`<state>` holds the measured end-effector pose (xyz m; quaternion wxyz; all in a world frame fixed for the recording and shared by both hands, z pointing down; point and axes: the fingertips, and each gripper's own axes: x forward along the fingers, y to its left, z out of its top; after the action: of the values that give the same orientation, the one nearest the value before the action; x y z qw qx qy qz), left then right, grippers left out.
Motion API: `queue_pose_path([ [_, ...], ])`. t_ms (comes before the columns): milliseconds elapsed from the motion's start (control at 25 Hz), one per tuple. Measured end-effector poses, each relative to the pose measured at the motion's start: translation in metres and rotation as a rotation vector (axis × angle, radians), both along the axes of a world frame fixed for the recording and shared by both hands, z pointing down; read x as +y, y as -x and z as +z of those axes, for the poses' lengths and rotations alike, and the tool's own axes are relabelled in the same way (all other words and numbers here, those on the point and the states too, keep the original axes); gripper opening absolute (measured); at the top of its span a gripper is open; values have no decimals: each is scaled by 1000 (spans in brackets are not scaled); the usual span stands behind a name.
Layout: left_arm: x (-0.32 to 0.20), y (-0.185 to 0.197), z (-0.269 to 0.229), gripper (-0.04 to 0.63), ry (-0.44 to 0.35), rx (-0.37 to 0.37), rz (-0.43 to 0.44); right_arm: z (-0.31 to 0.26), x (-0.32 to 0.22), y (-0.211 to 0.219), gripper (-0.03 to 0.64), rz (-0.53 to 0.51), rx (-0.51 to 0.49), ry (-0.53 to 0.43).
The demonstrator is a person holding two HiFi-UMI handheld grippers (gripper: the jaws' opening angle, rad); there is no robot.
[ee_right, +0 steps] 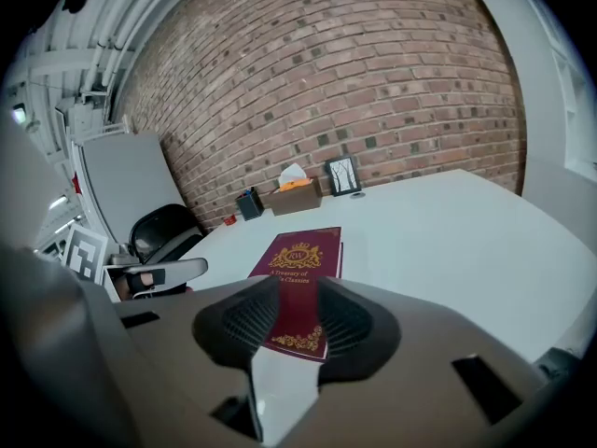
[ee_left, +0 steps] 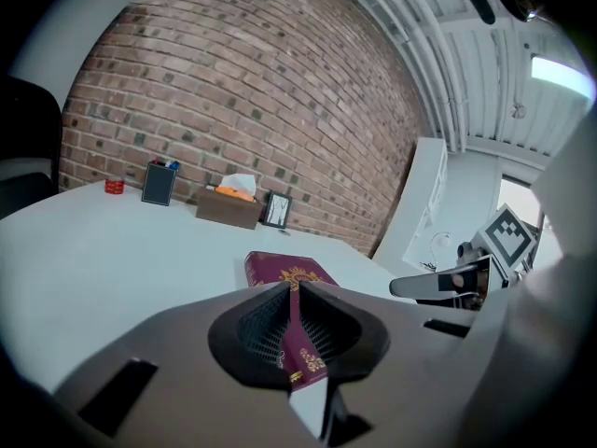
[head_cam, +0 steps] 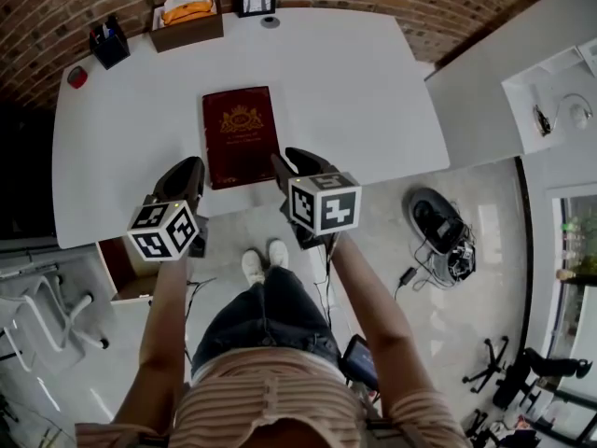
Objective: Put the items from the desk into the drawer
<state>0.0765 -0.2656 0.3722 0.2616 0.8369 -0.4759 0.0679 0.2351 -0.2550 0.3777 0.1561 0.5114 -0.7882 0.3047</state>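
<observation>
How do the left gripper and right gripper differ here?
The left gripper's jaws meet at the tips; the right gripper's stand apart. The left gripper is beside the red book's near left corner, the right gripper beside its near right corner. Both are empty, at the desk's near edge.

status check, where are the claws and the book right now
Left claw shut, empty; right claw open, empty. Both hover at the near end of the red book, which lies flat on the desk. Nothing between claws and book.
</observation>
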Motion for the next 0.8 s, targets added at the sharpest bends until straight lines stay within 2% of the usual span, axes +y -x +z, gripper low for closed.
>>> queue_pose_path([
  [80,-4,-2,3,23,19,3,5,3,-3,4,165,-18,-26,24],
  [320,-18,-12,17,133,97,-2,21,18,-17,8,251,-58,-25,97],
  [800,-43,-25,59,247,303,26,18,58,-49,4,293,-32,-79,260],
])
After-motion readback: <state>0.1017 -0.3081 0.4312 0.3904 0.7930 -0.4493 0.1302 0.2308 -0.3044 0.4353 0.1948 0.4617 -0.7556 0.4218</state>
